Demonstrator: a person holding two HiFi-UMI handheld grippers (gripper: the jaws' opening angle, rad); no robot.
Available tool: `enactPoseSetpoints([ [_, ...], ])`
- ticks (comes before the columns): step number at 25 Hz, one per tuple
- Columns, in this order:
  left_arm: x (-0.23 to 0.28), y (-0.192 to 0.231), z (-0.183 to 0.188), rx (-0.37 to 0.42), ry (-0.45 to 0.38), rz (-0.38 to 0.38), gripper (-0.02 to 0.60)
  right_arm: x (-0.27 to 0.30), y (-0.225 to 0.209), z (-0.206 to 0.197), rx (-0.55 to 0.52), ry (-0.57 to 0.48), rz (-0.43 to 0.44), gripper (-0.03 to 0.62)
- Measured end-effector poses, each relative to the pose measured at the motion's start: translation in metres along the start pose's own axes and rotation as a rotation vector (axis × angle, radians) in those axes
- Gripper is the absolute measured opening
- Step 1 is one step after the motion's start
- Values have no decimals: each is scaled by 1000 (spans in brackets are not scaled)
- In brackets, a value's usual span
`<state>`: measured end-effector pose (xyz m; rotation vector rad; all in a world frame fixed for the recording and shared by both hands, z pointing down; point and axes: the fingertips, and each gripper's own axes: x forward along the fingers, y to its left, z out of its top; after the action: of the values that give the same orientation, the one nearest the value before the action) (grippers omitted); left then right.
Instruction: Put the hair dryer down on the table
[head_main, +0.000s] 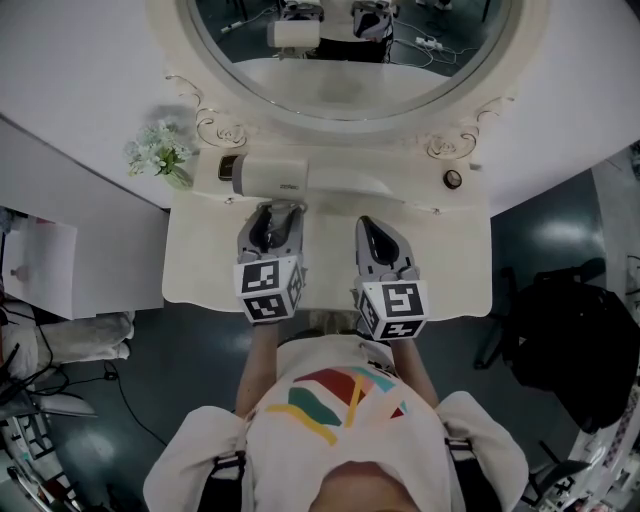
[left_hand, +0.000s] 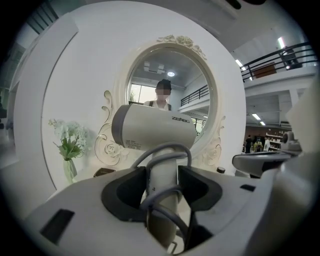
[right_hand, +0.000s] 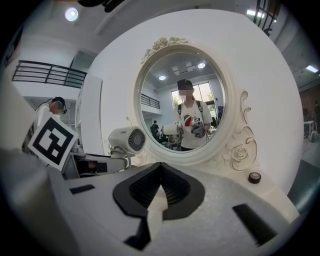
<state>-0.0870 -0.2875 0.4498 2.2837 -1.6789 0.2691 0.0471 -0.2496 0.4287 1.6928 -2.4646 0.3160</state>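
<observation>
Well off to the left of my left gripper (head_main: 274, 218), a small vase of flowers (head_main: 160, 155) stands at the back corner of the tabletop (head_main: 203, 262), near the dryer's rear end but apart from it. The left gripper is closed part-way on the handle of the hair dryer (head_main: 272, 175), with the cord looped round that handle between the jaws. The barrel lies crosswise just ahead of the gripper, close under the mirror frame (head_main: 340, 122). I judge the task near its end but not finished: the dryer is over the tabletop, though I cannot tell whether it rests on it, and letting go is left to do. Bare tabletop lies beneath and between my two grippers, so there is room to lower and back off, but the front edge runs just behind both of them. My right gripper (head_main: 375, 235) hangs just beside the left, jaws pressed together with nothing in them. Ahead and to its right, a small dark round thing (head_main: 453, 179) sits clear of any likely path.
</observation>
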Motion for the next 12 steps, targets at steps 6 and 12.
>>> enactPoseSetpoints([
  [6, 3, 2, -15, -9, 43, 1, 195, 0, 2, -4, 1, 13, -2, 0],
  [12, 6, 3, -32, -15, 85, 3, 193, -1, 2, -5, 0, 15, -5, 0],
])
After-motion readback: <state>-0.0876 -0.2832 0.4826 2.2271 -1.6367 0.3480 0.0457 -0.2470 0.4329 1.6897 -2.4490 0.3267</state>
